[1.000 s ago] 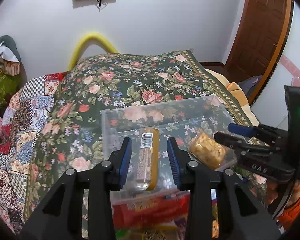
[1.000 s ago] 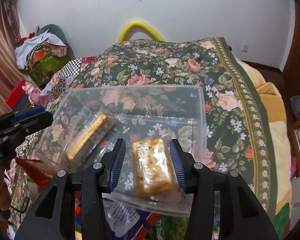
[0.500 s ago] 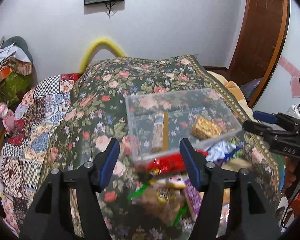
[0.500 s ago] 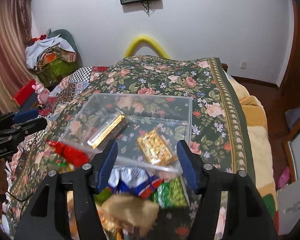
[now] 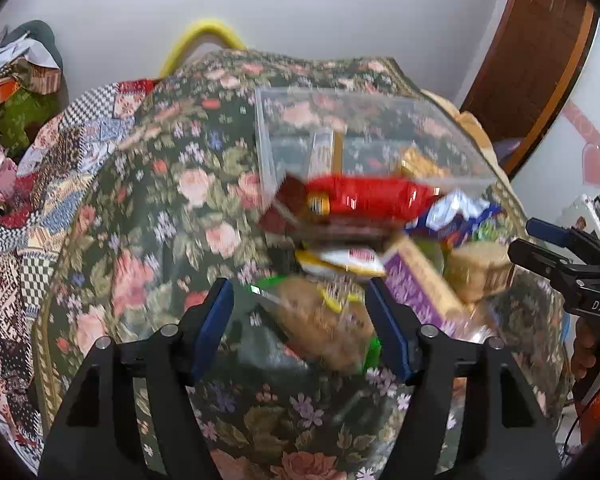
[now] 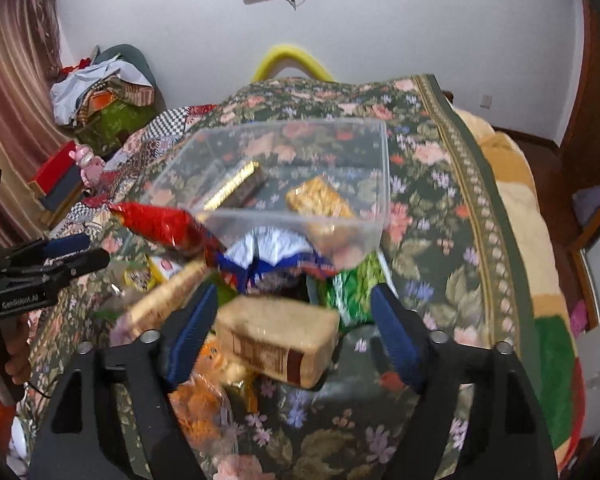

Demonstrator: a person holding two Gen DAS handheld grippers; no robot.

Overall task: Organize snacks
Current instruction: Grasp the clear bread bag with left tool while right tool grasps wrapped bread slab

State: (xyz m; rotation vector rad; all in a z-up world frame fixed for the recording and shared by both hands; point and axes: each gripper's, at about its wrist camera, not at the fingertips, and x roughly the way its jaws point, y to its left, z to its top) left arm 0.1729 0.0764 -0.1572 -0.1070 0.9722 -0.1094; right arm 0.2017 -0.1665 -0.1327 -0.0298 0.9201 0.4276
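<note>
Now we hold both tools over a bed covered with a floral bedspread [image 6: 440,240]. Our left hand-held gripper [image 5: 302,316] sits at the bottom centre of its view with its blue-padded fingers [image 5: 214,326] spread wide and nothing between them; below the gap lies a blurred tan snack bag [image 5: 324,328]. Our right hand-held gripper [image 6: 294,330] is likewise spread apart at the bottom centre of its frame, and it grips nothing; a beige wrapped loaf-shaped pack [image 6: 278,344] lies under the gap, though we cannot tell whether either pad touches it. Toward the centre of both frames stands a clear plastic bin [image 6: 382,184], and inside it we see a long gold-edged bar [image 6: 236,188] on the left and a golden packet of crackers [image 6: 320,198] to its right, lying apart from each other. Just in front of the bin's near wall a heap of snacks is piled on the bedspread: a red bag [image 6: 160,224] at the left, a white and blue wrapper [image 6: 272,250] in the middle, a green packet [image 6: 348,292] at the right, and a purple box [image 5: 416,284] showing in the left wrist view. At the lower left of the right view an orange snack bag [image 6: 198,404] lies close to the tool's frame.
</note>
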